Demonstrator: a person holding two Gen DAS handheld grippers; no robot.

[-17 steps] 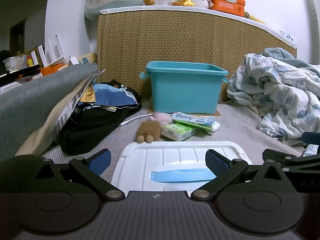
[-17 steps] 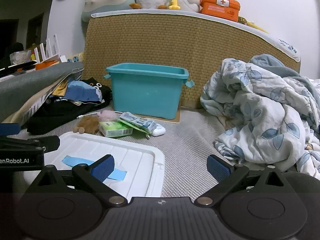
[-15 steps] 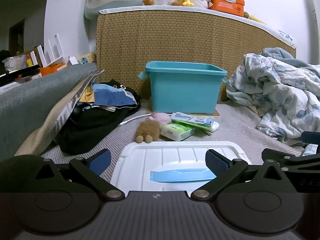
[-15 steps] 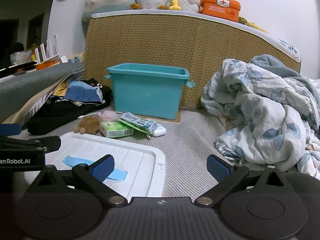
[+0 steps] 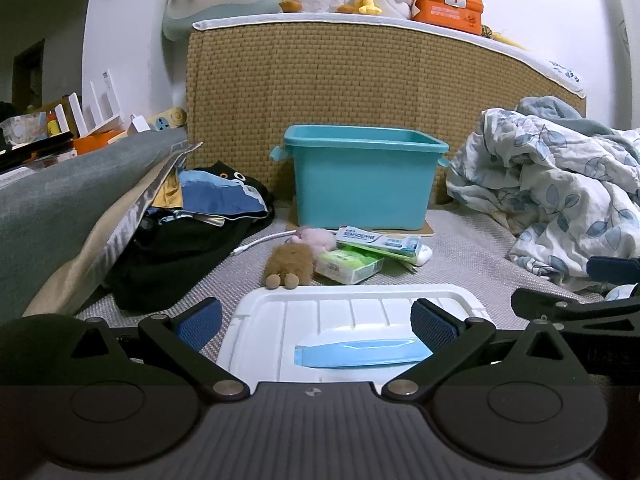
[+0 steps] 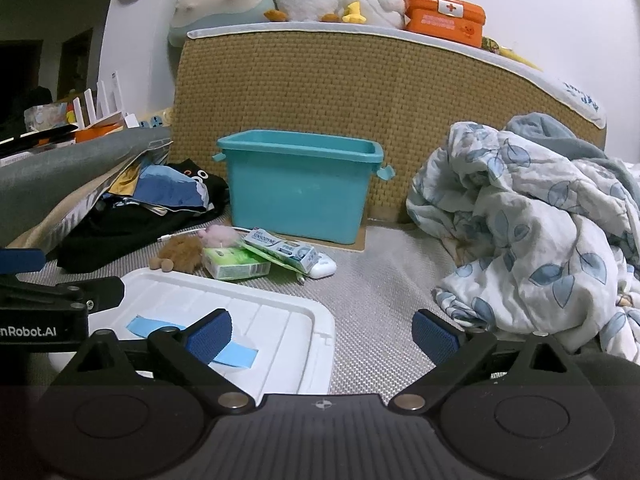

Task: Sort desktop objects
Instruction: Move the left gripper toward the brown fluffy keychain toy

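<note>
A grey woven bed mat [image 5: 460,248] runs to a wicker headboard [image 5: 360,92]. Against it stands the teal bin [image 5: 362,178]; the toothpaste box [image 5: 378,239], tissue pack [image 5: 348,266] and brown plush [image 5: 290,262] lie just nearer. Left tongs [image 5: 314,320] and right tongs [image 6: 320,330] gape wide, empty, over the white lid [image 5: 352,312].

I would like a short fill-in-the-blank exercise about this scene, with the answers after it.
1. The teal bin stands in front of the woven ____.
2. The toothpaste box lies partly on the ____ tissue pack.
3. The white lid carries a ____ handle.
4. Both the left gripper and right gripper are ____.

Answers: headboard; green; blue; open
</note>
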